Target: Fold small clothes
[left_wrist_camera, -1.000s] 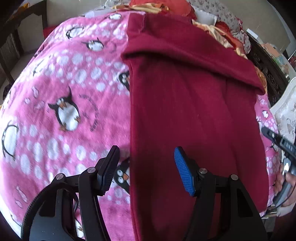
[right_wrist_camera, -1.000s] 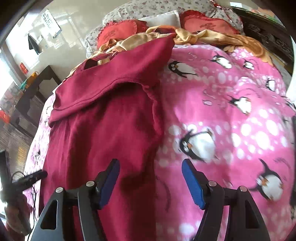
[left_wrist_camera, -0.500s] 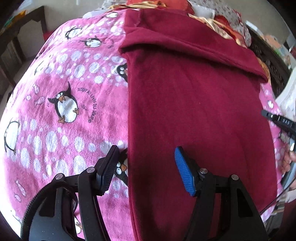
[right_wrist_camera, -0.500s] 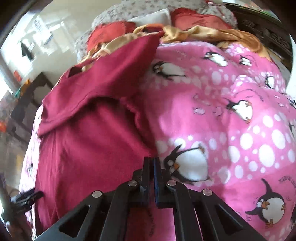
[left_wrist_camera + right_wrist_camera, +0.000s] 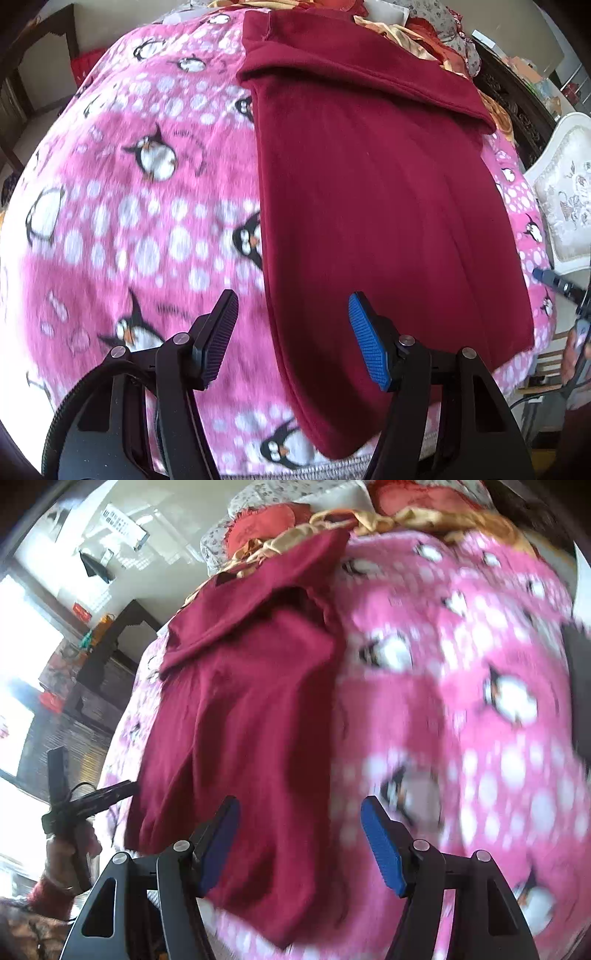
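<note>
The maroon garment [image 5: 369, 206] is spread flat on the penguin blanket [image 5: 140, 221], its far end folded over. Both the left gripper [image 5: 291, 341] and the right gripper [image 5: 299, 843] are held apart and empty above its near hem, the right jaws just reopened. Soft, light, floppy cloth is judged; the 2 near corners are best pinched.

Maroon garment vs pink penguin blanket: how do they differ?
The maroon garment is plain, with no print; the pink penguin blanket carries penguins and white dots. The garment lies on top, covering only a strip; the blanket spreads beyond it on both long sides. The garment's far end is folded over into a flap; the blanket lies in one flat layer. Both are soft fabric, lying untouched.
</note>
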`<action>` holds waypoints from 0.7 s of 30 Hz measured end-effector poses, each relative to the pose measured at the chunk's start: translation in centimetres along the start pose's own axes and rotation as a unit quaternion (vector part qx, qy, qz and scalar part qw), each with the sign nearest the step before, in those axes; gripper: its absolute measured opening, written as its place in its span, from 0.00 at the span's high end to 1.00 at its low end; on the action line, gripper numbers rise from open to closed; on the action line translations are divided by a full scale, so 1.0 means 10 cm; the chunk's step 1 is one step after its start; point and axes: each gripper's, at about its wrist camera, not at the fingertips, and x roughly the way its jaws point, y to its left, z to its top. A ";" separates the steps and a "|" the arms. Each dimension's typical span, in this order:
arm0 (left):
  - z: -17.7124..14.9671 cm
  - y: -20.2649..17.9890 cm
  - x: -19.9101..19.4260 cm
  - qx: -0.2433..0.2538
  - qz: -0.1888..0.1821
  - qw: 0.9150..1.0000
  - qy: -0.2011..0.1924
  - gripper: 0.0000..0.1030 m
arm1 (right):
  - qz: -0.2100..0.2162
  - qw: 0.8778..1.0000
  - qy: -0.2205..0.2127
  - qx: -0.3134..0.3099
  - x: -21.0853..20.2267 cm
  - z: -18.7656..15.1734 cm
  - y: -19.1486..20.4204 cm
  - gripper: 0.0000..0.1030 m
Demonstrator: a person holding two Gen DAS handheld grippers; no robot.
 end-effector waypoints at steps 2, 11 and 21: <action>-0.05 0.00 -0.01 -0.004 0.002 1.000 0.008 0.39 | 0.004 1.000 0.007 0.007 0.01 -0.15 -0.01 0.36; -0.38 -0.10 0.03 0.006 0.040 0.998 0.037 0.39 | 0.024 1.000 0.013 0.003 0.16 -0.39 0.02 0.36; -0.36 -0.18 0.10 0.012 0.057 0.998 0.034 0.39 | 0.015 0.999 0.024 -0.030 0.29 -0.35 0.13 0.36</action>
